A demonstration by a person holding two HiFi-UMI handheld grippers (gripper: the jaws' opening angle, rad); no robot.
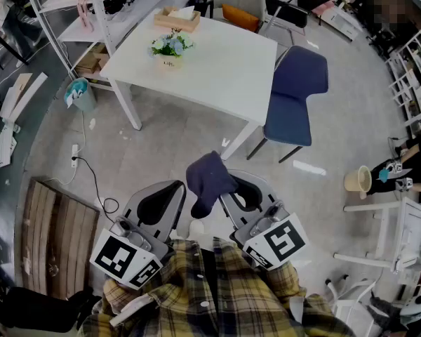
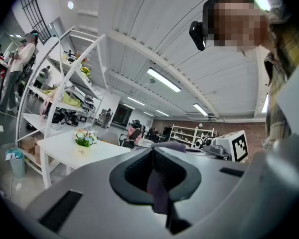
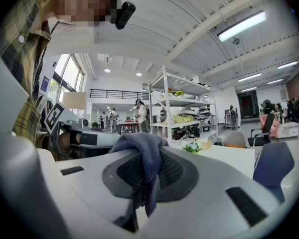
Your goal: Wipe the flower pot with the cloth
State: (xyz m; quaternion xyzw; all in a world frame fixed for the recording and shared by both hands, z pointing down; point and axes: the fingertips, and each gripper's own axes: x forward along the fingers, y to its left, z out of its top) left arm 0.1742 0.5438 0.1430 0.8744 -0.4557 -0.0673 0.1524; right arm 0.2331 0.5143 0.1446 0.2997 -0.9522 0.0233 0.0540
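The flower pot (image 1: 170, 51), small and pale with white and blue flowers, stands on the white table (image 1: 217, 65) far ahead of me; it also shows in the left gripper view (image 2: 82, 142) and the right gripper view (image 3: 192, 147). A dark blue cloth (image 1: 209, 177) is bunched over my right gripper (image 1: 231, 188), whose jaws are shut on it (image 3: 145, 163). My left gripper (image 1: 172, 192) sits beside it, shut with nothing held (image 2: 153, 176); a strip of the cloth (image 2: 170, 146) shows past its jaws. Both grippers are close to my body, well short of the table.
A blue chair (image 1: 295, 97) stands at the table's right corner. A wooden box (image 1: 177, 18) lies on the table's far end. White shelving (image 1: 70, 5) and a small bin (image 1: 81, 93) are on the left, a wooden pallet (image 1: 56, 237) nearer, a white frame (image 1: 396, 237) on the right.
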